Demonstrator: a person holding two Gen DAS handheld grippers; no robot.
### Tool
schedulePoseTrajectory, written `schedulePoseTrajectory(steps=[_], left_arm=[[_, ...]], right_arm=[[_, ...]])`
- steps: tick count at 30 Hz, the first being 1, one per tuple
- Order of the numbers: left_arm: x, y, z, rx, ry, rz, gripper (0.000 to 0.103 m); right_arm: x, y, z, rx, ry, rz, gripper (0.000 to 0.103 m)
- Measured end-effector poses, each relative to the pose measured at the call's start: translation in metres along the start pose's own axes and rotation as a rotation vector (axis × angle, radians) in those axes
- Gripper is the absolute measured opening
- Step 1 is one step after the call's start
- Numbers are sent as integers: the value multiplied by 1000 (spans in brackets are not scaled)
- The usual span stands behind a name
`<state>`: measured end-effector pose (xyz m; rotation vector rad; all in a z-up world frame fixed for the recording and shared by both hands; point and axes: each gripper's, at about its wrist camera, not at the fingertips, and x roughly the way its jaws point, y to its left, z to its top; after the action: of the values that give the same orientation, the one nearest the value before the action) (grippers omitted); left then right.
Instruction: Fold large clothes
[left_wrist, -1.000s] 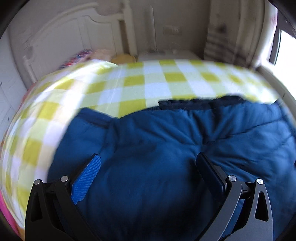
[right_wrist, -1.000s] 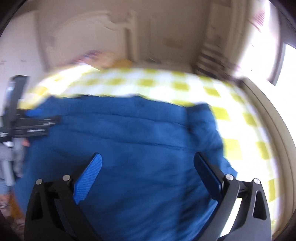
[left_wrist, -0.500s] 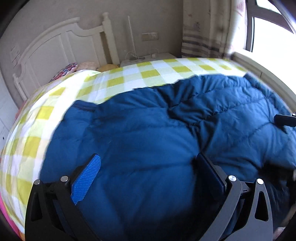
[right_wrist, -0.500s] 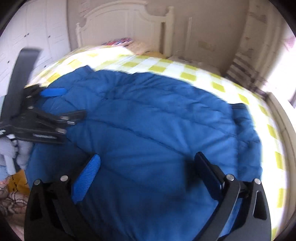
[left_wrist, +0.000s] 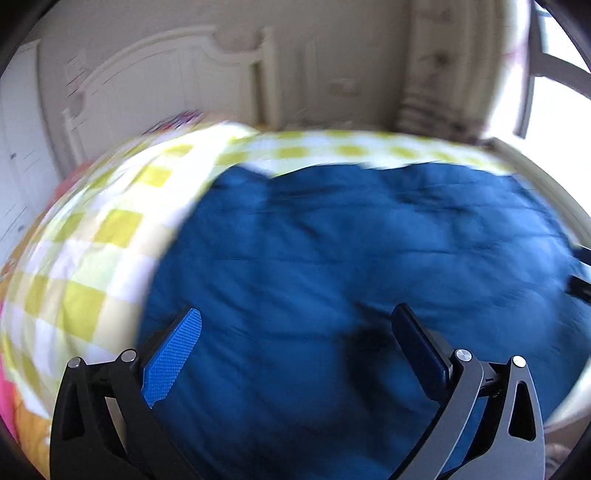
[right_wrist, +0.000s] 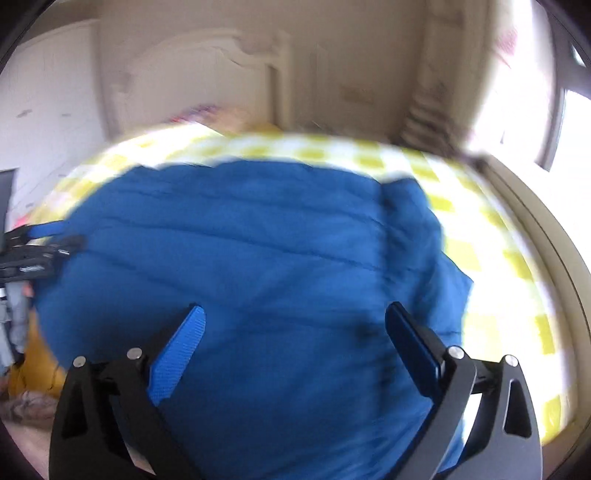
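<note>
A large dark blue padded jacket (left_wrist: 351, 251) lies spread on a bed with a yellow-and-white checked sheet (left_wrist: 110, 229). It also fills the right wrist view (right_wrist: 258, 258). My left gripper (left_wrist: 295, 332) is open above the jacket's near part, holding nothing. My right gripper (right_wrist: 293, 328) is open above the jacket too, with nothing between its fingers. The left gripper also shows at the left edge of the right wrist view (right_wrist: 40, 243). Both views are motion-blurred.
A white headboard (left_wrist: 166, 85) stands at the far end of the bed. Pillows (left_wrist: 173, 122) lie by it. A bright window (left_wrist: 554, 103) and a curtain (left_wrist: 439, 74) are at the right. Orange cloth (right_wrist: 33, 365) lies off the bed's left side.
Both cameras have swung and the views are blurred again. The jacket stays spread on the bed. Both grippers stay open.
</note>
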<state>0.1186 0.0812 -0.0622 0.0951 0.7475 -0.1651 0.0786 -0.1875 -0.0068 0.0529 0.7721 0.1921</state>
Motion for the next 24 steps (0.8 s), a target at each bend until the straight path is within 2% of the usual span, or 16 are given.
schedulePoseTrajectory(steps=[2,3,4,6,8,10,13,15,19,24], left_arm=[[-9,-25,-15,91,-27,-3,99],[-8,-36,-25,144,-33,26,99],[-2,-50,-35,188,-68,89,99],[3,-51,-40,176,-80,99,99],[8,-44,-35,151,-32,57,99],[9,-43,-33,161,-20,49,99],[10,-42,-36,162,-33,59,99],[9,-43,-38,159,-33,54,99],[11,-41,-37,155,-27,47,99],[11,-39,-36,151,-21,42,99]], right_arm=[[-6,23,-10,-64,-36,71,98],[-3,32,-15,-92,-25,93,99],[6,38,-21,-124,-5,103,101],[14,44,-33,-171,-50,67,101],[16,38,-31,-165,-32,86,101],[11,36,-24,-170,-3,73,100],[-6,17,-24,-112,-77,3,100],[-4,-5,-35,-48,-75,-36,100],[-1,-36,-58,12,-142,66,101],[3,-35,-55,14,-120,42,101]])
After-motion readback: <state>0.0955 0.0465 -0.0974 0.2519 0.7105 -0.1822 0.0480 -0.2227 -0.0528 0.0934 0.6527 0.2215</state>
